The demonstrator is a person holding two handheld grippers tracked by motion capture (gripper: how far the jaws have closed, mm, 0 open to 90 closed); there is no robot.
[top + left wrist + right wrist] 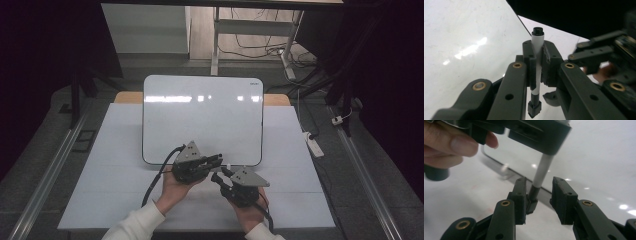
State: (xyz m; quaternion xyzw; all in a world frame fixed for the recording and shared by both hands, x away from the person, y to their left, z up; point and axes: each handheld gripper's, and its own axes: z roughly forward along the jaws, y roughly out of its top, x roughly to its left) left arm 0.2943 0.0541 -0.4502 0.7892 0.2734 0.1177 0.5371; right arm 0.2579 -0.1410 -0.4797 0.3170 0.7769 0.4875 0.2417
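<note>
The left gripper (216,160) is clamped on a white marker (537,50) with black ends, held just off the near edge of the whiteboard (200,110) – that board lies flat on the white table (115,165). The right gripper (539,195) sits just beside the left one, its jaws apart – the marker's black cap (532,200) stands between them, against one pad and clear of the other
</note>
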